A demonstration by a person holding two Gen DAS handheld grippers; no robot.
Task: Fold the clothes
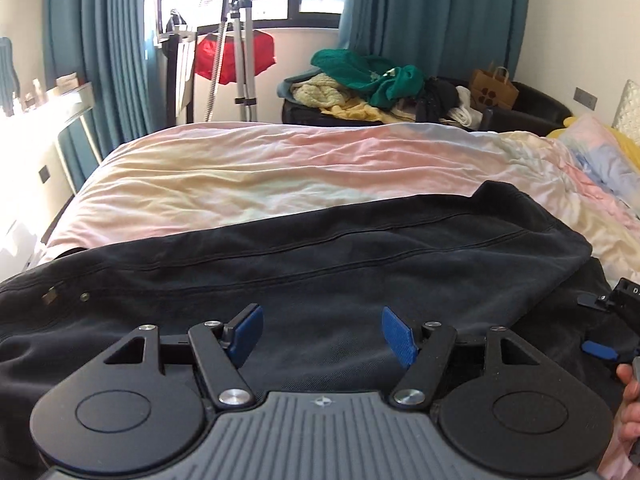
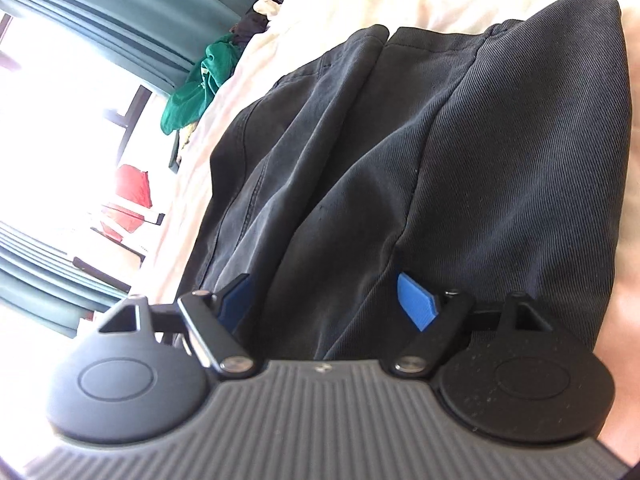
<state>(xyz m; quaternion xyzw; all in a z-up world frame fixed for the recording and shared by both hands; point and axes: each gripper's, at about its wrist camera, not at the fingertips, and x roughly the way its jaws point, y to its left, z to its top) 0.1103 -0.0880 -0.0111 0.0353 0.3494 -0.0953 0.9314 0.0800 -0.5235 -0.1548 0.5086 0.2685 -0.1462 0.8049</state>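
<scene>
Dark grey trousers lie folded lengthwise across a pastel bed sheet, with a rivet and a small tag showing at their left end. My left gripper hovers just over the near side of the cloth, blue pads wide apart and nothing between them. At the right edge of the left wrist view, part of my right gripper and a hand show. In the right wrist view the trousers stretch away from my right gripper. It is open, its pads close over the fabric and pinching nothing.
Beyond the bed, a heap of clothes sits on a dark seat beside a paper bag. A tripod and a red garment stand by the window. Pillows lie at the right. The bed's left edge drops away.
</scene>
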